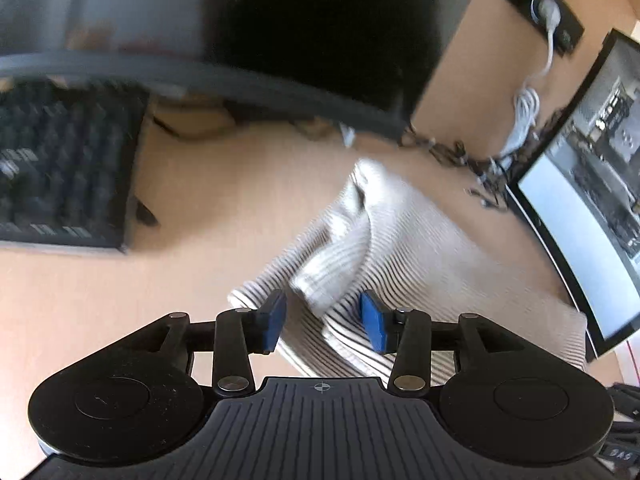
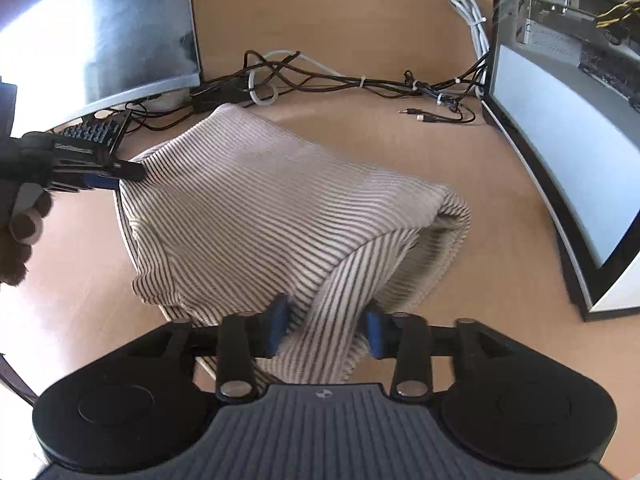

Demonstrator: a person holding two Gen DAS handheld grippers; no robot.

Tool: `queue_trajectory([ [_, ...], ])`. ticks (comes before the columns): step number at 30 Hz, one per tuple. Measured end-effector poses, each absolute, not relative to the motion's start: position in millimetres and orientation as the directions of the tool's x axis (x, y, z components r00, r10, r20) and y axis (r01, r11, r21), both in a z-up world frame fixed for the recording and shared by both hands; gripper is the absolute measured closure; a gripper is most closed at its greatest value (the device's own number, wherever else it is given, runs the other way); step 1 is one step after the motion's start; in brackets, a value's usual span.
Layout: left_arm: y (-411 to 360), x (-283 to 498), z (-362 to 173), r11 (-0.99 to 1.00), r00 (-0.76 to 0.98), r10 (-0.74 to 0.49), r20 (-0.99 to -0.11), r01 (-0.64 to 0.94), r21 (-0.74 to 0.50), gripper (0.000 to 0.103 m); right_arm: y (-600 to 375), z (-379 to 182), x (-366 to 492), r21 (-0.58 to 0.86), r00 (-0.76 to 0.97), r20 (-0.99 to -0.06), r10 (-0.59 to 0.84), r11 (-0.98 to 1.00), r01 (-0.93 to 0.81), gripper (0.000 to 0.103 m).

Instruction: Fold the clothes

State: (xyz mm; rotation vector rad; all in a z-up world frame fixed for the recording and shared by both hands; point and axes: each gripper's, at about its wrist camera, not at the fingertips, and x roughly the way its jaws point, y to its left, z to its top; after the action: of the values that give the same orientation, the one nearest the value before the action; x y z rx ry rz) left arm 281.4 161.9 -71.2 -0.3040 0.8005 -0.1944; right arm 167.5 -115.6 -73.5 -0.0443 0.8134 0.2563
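A cream garment with thin dark stripes (image 2: 256, 208) lies bunched on the wooden desk (image 2: 500, 184). My right gripper (image 2: 326, 330) has its blue pads wide apart with a fold of the garment lying between them. In the left wrist view the same garment (image 1: 408, 236) lies ahead and to the right, and my left gripper (image 1: 324, 322) is open with the garment's edge between its blue pads (image 1: 374, 322). In the right wrist view the left gripper (image 2: 116, 176) touches the garment's left edge.
A black keyboard (image 1: 60, 164) lies at the left. A curved monitor (image 2: 568, 132) stands at the right and another monitor (image 2: 96, 32) at the back left. A tangle of cables (image 2: 340, 80) runs along the back of the desk.
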Motion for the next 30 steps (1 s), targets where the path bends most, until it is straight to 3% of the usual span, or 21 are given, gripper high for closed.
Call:
queue_trajectory([
  [3,167,269,-46,0.937,0.723,-0.286,-0.629,0.074,-0.341,0.056,-127,-55,163,0.012,0.688,-0.699,0.194,0.966,-0.260,0.052],
  [5,161,264,-34,0.909,0.726,-0.352,-0.591,0.114,-0.401,0.050,-135,-44,163,-0.010,0.710,-0.676,0.198,0.961,-0.277,0.046],
  [8,136,268,-36,0.871,0.692,-0.434,-0.577,0.159,-0.464,0.044,-138,-34,176,-0.013,0.716,-0.652,0.249,0.941,-0.339,0.045],
  [13,109,295,-81,0.892,0.615,-0.369,-0.697,0.024,-0.451,0.048,-132,-46,219,0.022,0.667,-0.646,0.371,0.882,-0.470,0.040],
  [18,105,303,-78,0.904,0.627,-0.326,-0.708,-0.012,-0.427,0.049,-135,-79,243,0.114,0.554,-0.722,0.415,0.861,-0.495,0.038],
  [20,99,303,-75,0.919,0.630,-0.290,-0.720,-0.027,-0.394,0.047,-138,-82,237,0.166,0.523,-0.720,0.457,0.845,-0.509,0.029],
  [25,69,280,-58,0.922,0.631,-0.271,-0.727,-0.046,-0.384,0.030,-144,-58,222,0.214,0.462,-0.668,0.584,0.745,-0.632,0.026],
  [30,33,236,-55,0.865,0.614,-0.365,-0.700,-0.054,-0.499,0.027,-157,-49,239,-0.025,0.609,-0.638,0.471,0.778,-0.628,0.026],
])
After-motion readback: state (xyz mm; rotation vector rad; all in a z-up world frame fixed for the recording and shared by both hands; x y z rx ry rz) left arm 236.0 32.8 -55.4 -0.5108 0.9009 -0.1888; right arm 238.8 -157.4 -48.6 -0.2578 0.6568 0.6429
